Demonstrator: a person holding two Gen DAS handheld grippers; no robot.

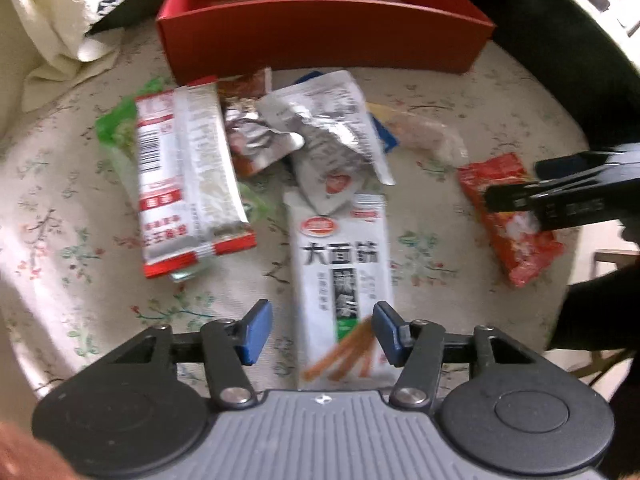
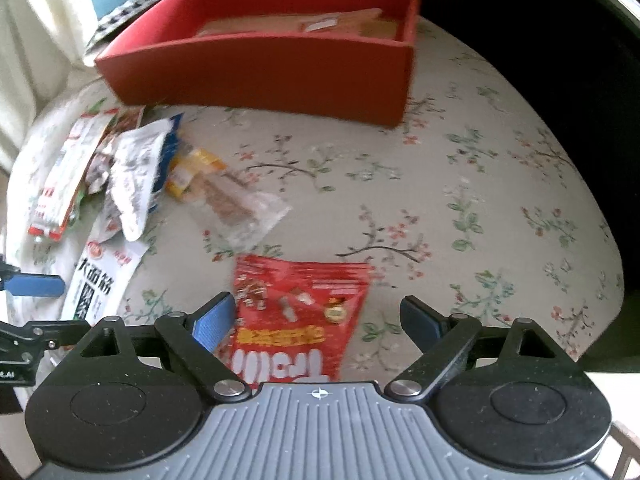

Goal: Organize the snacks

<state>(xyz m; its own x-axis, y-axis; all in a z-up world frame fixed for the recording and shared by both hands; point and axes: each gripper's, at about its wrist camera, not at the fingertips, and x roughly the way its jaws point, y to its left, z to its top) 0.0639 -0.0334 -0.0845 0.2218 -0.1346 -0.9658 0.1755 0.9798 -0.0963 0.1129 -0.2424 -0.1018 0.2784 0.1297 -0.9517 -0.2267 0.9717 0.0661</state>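
Between the spread fingers of the left claw lies the white packet: light, crinkly, slippery; pinch its near edge. Right claw, also apart, straddles the red packet; box beyond.

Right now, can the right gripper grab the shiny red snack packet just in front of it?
Probably yes. The right gripper is open, and the shiny red snack packet lies flat on the floral tablecloth between its fingers with nothing on top. Being so flat, it may be hard to pinch.
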